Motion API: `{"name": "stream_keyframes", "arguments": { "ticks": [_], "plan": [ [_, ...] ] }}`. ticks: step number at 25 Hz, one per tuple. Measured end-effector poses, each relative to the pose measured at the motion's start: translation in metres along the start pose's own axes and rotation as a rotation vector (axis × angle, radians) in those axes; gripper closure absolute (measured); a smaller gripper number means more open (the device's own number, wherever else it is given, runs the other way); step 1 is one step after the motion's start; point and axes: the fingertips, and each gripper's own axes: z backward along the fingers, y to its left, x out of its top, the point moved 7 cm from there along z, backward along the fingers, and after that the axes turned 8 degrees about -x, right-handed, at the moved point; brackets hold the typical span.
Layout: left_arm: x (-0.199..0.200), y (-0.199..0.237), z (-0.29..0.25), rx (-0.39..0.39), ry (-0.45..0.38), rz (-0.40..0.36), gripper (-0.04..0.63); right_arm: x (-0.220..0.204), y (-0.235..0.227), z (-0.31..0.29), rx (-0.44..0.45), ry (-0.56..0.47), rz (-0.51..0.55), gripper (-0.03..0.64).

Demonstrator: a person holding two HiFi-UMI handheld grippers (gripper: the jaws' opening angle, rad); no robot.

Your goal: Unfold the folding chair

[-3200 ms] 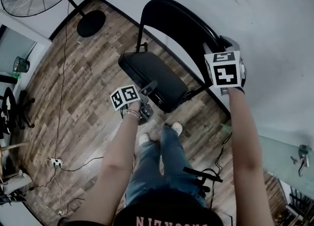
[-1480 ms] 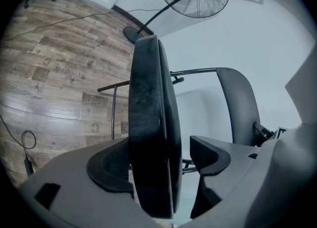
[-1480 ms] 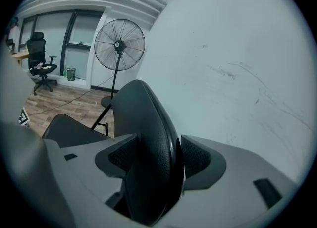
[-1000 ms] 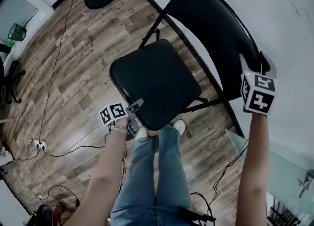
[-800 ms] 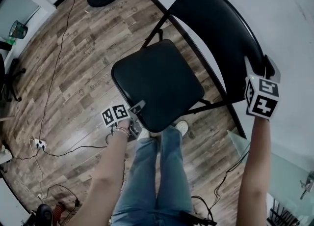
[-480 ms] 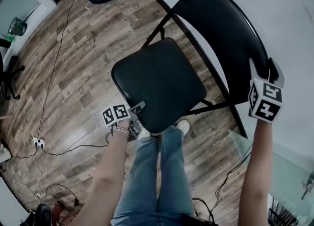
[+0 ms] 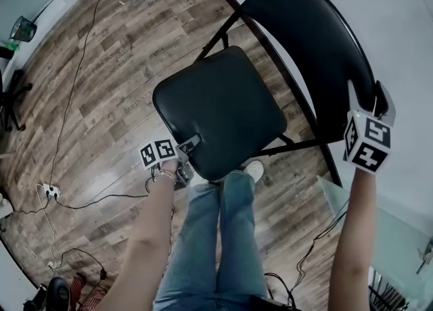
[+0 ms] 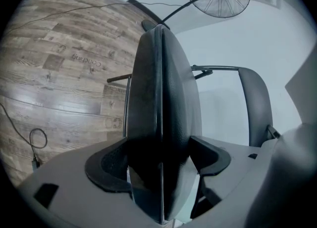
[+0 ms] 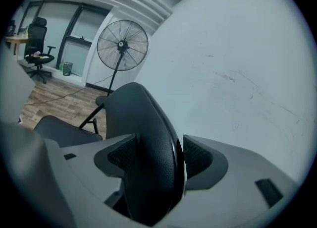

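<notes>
Wood-plank floor (image 7: 101,86), glossy patches. Plain white wall (image 9: 237,73) ahead and right of the right tool (image 9: 153,155). Ahead-left of it: pedestal fan (image 9: 122,45), dark-framed windows (image 9: 86,38), office chair (image 9: 37,48), small bin (image 9: 67,68). Cable (image 7: 67,113) and power strip (image 7: 49,190) on the floor.

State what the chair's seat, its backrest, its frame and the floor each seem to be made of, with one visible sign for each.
The seat: probably padded black vinyl or leatherette, fine pebbled grain; backrest: likely the same, same grain and dull sheen; frame: thin black tube, apparently painted metal; floor: glossy wood-look planks, laminate or wood, unclear.
</notes>
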Motion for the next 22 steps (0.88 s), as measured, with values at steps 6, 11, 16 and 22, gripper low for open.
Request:
{"name": "stream_keyframes", "arguments": {
  "ticks": [6, 11, 16, 22],
  "plan": [
    [0.002, 0.015, 0.002, -0.004, 0.002, 0.006, 0.243, 0.002, 0.012, 0.008, -0.014, 0.009, -0.008, 0.342],
    [0.002, 0.026, 0.002, 0.006, 0.018, 0.018, 0.236, 0.004, 0.022, 0.018, -0.044, 0.026, -0.017, 0.337],
    [0.001, 0.036, 0.002, 0.013, 0.028, 0.027, 0.232, 0.001, 0.028, 0.023, -0.076, 0.040, -0.042, 0.330],
    [0.001, 0.053, 0.005, 0.060, 0.042, 0.037, 0.222, -0.004, 0.037, 0.025, -0.074, 0.068, -0.062, 0.328]
  ]
}}
